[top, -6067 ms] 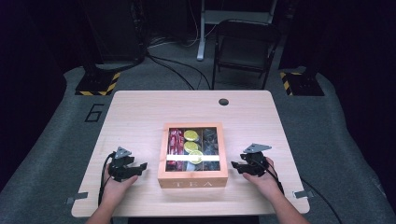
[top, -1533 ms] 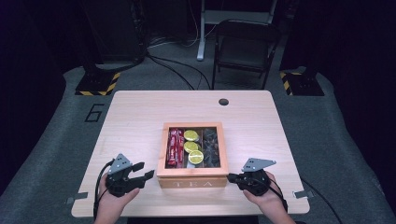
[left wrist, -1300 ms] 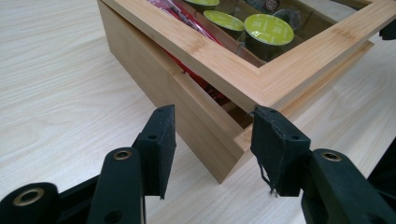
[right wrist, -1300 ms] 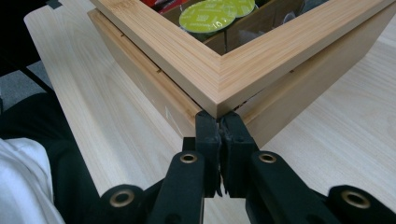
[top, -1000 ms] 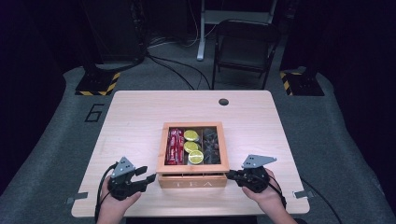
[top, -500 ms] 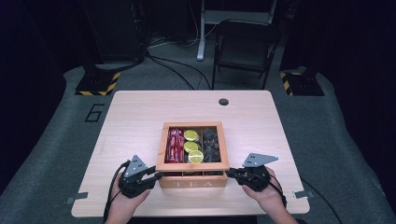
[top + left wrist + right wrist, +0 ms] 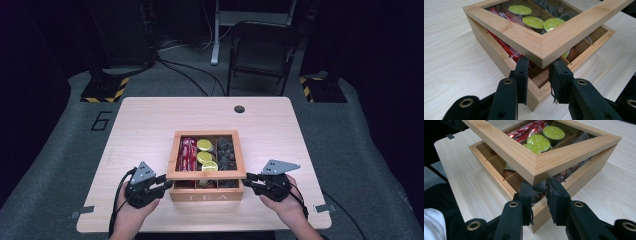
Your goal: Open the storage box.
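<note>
A wooden tea box [image 7: 207, 196] sits at the table's near middle. It holds red packets [image 7: 186, 152], green capsules [image 7: 205, 156] and dark sachets [image 7: 226, 152]. Its windowed lid [image 7: 205, 175] is tilted up at the front. My left gripper [image 7: 167, 184] is at the front left corner. Its jaws have just been closing and pinch the lid's corner [image 7: 541, 53] between the fingertips [image 7: 522, 65]. My right gripper [image 7: 247, 181] is at the front right corner. Its jaws have just been opening, and the lid corner [image 7: 535, 171] sits over the gap between them, on the fingertips [image 7: 554, 188].
The light wooden table [image 7: 150, 125] has a dark cable hole [image 7: 239, 108] near its far edge. A folding chair [image 7: 262, 45] stands behind it, with cables on the grey floor. The person's hands reach over the near table edge.
My left gripper has moved right to the box's front left corner and risen a little. The lid's front edge has lifted off the box. The right hand has stayed put.
</note>
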`<state>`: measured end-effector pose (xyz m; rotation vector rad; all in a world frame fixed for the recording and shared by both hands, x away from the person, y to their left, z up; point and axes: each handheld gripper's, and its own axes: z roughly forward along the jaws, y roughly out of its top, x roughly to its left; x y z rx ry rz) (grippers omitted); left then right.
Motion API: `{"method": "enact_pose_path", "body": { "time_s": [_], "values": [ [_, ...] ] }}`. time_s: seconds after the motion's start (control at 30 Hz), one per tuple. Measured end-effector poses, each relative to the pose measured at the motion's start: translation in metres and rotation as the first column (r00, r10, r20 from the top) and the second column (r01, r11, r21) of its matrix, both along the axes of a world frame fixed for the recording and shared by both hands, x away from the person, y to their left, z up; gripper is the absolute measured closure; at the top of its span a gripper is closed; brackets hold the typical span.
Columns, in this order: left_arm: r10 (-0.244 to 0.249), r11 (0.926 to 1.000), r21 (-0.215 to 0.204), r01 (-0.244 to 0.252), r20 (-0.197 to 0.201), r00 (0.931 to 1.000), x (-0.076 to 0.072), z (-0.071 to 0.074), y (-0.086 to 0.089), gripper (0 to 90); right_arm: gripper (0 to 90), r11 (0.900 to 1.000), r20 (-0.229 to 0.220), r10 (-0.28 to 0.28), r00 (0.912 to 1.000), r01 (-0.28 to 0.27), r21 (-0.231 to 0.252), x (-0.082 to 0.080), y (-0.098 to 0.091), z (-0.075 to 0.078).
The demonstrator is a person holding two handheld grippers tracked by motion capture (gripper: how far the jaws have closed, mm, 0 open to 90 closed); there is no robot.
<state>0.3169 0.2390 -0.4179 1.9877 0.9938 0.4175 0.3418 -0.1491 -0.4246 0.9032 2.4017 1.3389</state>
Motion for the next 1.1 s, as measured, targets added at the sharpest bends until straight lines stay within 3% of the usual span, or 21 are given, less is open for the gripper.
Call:
{"method": "enact_pose_path", "body": {
  "time_s": [0.3,0.4,0.57,0.73,1.1],
  "values": [
    [0.05,0.9983,0.026,-0.052,0.064,0.9967,0.002,0.018,-0.001,63.0,73.8,0.9998,0.033,-0.012,0.9994,0.012,-0.013,0.006,0.003,0.019],
    [0.043,0.9991,-0.003,-0.043,0.068,0.9968,0.004,0.024,0.0,65.4,73.5,0.9997,0.039,-0.026,0.9989,0.026,0.003,0.01,0.002,0.025],
    [0.059,0.9983,-0.009,-0.058,0.08,0.995,0.007,0.029,-0.001,66.5,72.1,0.9988,0.039,-0.046,0.9982,0.045,0.019,0.016,0.0,0.03],
    [0.063,0.9977,-0.03,-0.06,0.097,0.9933,0.011,0.036,0.001,68.4,71.5,0.9981,0.07,-0.061,0.9957,0.06,0.016,0.019,0.003,0.037],
    [0.056,0.998,-0.035,-0.052,0.143,0.9881,0.024,0.048,0.003,67.5,71.8,0.9951,0.095,-0.085,0.9919,0.079,0.059,0.032,0.003,0.052]
  ]
}}
